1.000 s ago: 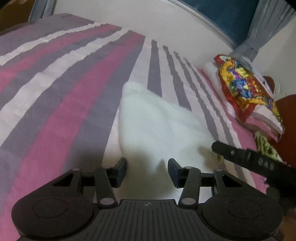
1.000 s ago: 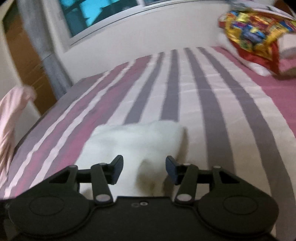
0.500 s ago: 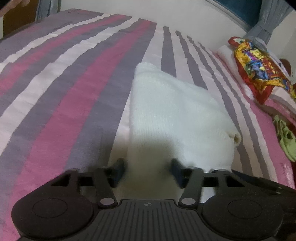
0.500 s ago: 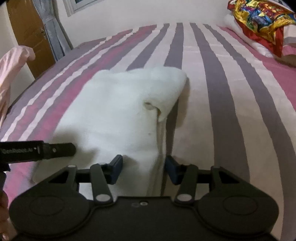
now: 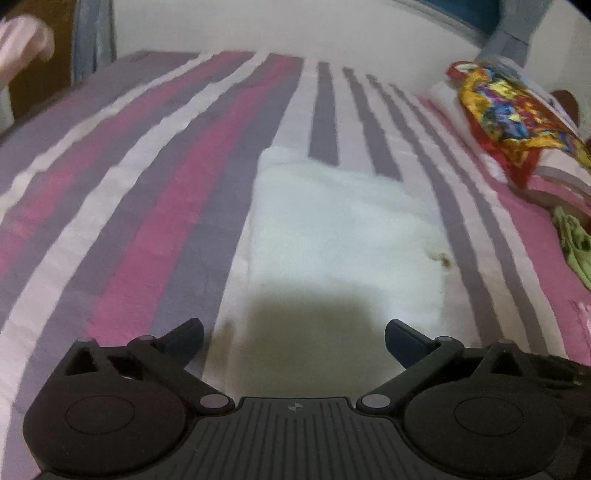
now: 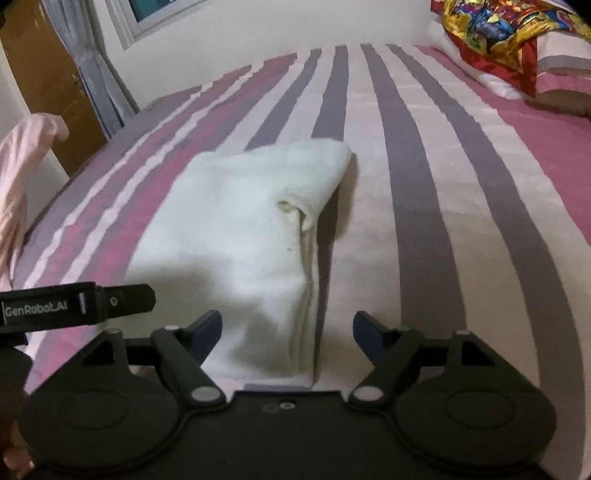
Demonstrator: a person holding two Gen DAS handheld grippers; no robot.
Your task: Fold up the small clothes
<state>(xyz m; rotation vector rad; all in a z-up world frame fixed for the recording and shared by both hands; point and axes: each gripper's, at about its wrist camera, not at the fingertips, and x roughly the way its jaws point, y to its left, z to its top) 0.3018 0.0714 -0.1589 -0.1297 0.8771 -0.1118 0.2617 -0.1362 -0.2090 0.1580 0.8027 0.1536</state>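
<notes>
White folded garment point(image 6: 236, 236) lies flat on the striped bedsheet point(image 6: 424, 184), well short of the colourful pillow point(image 6: 495, 33); left gripper point(image 5: 293, 341), just at the garment's near edge, has jaws opening wide, pinching nothing; right gripper point(image 6: 287, 330) is opening too, the garment's near corner between its fingertips point(image 6: 207, 326), untouched.

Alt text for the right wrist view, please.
A folded white garment lies on a pink, grey and white striped bedsheet, with the right gripper above its near edge, jaws opening and gripping nothing. The left gripper pokes in at left.
</notes>
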